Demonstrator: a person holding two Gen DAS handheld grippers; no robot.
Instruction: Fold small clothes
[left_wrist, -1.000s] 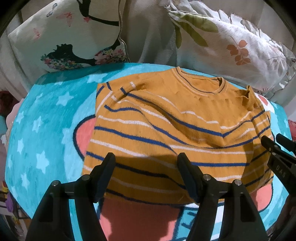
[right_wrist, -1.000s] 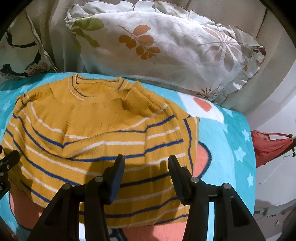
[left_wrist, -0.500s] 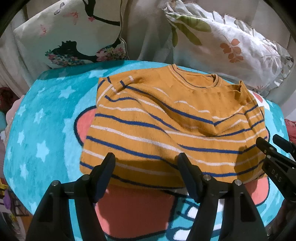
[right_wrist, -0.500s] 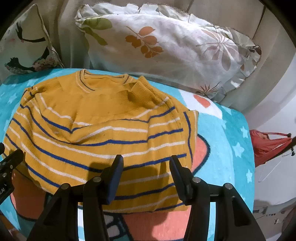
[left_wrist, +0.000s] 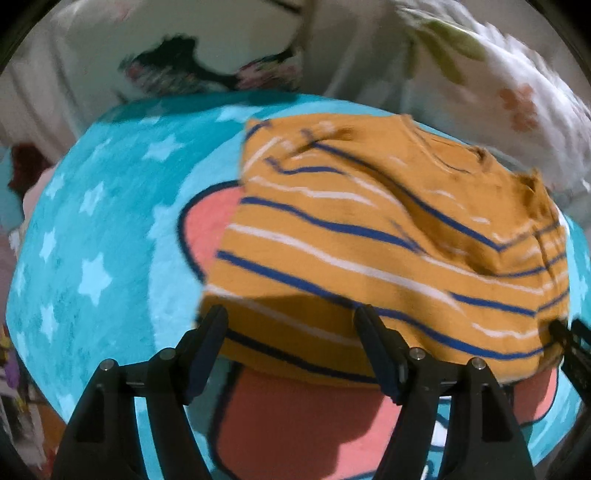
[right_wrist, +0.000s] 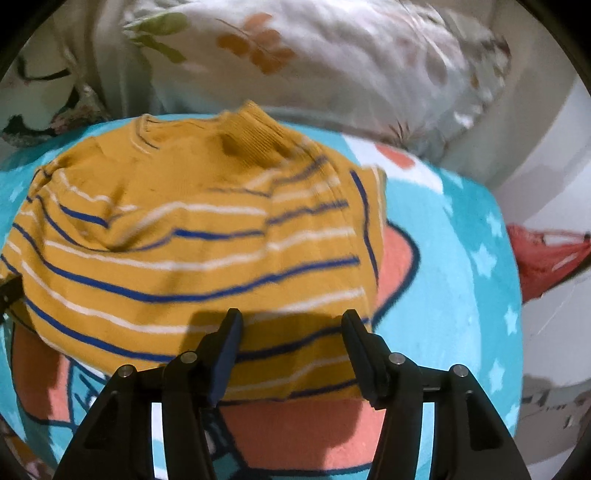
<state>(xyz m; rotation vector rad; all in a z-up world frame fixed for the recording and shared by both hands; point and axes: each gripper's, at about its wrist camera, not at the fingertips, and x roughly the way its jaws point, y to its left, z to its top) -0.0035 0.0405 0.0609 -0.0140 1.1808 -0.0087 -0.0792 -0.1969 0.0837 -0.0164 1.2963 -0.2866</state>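
**Tongs poised at the sweater's hem**

Mustard striped sweater (left_wrist: 388, 240) lies flat on the turquoise star blanket (left_wrist: 92, 240), collar towards twelve o'clock. Left tongs (left_wrist: 290, 325) and right tongs (right_wrist: 291, 328) hover at six, jaws just widening, nothing gripped. Leaf-print pillow (right_wrist: 351, 66) beyond.

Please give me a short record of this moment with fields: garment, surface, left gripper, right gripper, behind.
garment: orange striped sweater, sleeves already folded in, lying flat
surface: turquoise star blanket
left gripper: open, over the sweater's near hem, holding nothing
right gripper: jaws have just been opening, over the near hem, nothing gripped
behind: leaf-print pillow
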